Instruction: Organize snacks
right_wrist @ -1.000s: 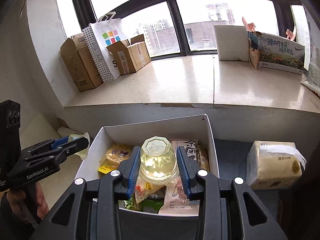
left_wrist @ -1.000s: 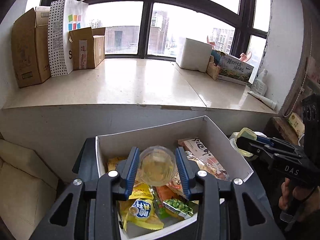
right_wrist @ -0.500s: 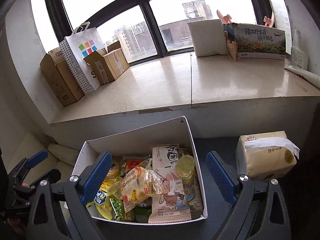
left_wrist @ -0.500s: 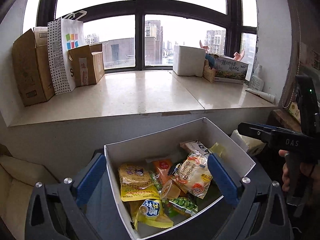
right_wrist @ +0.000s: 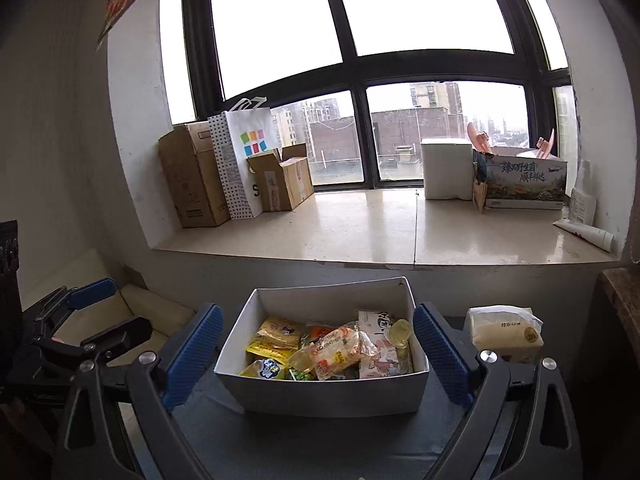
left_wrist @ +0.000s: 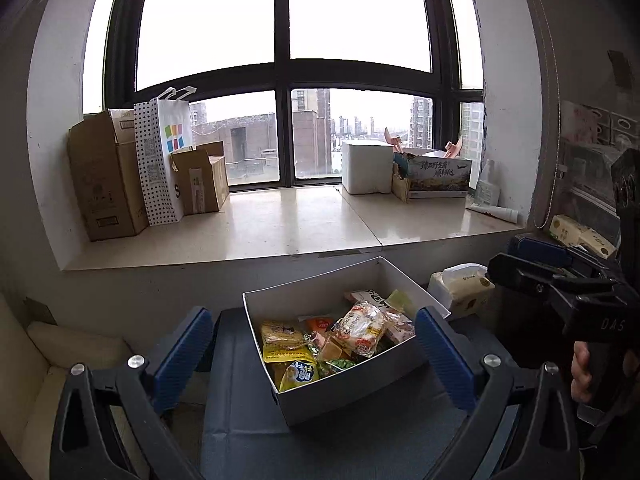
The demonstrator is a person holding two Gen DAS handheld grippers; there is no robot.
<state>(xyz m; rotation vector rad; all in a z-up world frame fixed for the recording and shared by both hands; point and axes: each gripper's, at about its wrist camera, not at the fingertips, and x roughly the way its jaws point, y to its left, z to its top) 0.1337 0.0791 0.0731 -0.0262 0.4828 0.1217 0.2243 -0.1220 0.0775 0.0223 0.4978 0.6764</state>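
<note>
Now, writing: "DAS" shows on the right claw (left_wrist: 532, 272) body at the left claw's right; a big "S" on the dotted paper bag (left_wrist: 162, 160) far ahead-left; Chinese print on the landscape box (left_wrist: 438, 174) far ahead-right, too small to read.
Left claw (left_wrist: 314, 356): jaws spread wide, blue pads (left_wrist: 182, 356) apart on either side of the white snack box (left_wrist: 352, 394); nothing between them is gripped, nothing touched.
Right claw: also wide open, its pads (right_wrist: 438, 354) flanking the same box from the other angle; empty. Its jaws have just been opening, with nothing between them.
Snack box: straight ahead of both claws, on the dark worktop (left_wrist: 240, 420), open-topped and full.
Contents: yellow packets (right_wrist: 276, 336) toward the left claw's side, a clear bread bag (right_wrist: 336, 350) in the middle, a jelly cup (right_wrist: 400, 330) lying at the right claw's side against an illustrated pouch (right_wrist: 378, 356).
Tissue pack (right_wrist: 506, 334): just right of the right claw, beside the box, apart from it.
Window sill (right_wrist: 360, 232): beyond the box, carrying cardboard cartons (right_wrist: 192, 184), a white foam box (right_wrist: 446, 174) and a tube (right_wrist: 586, 232).
Hand (left_wrist: 580, 372): grips the right claw's handle.
</note>
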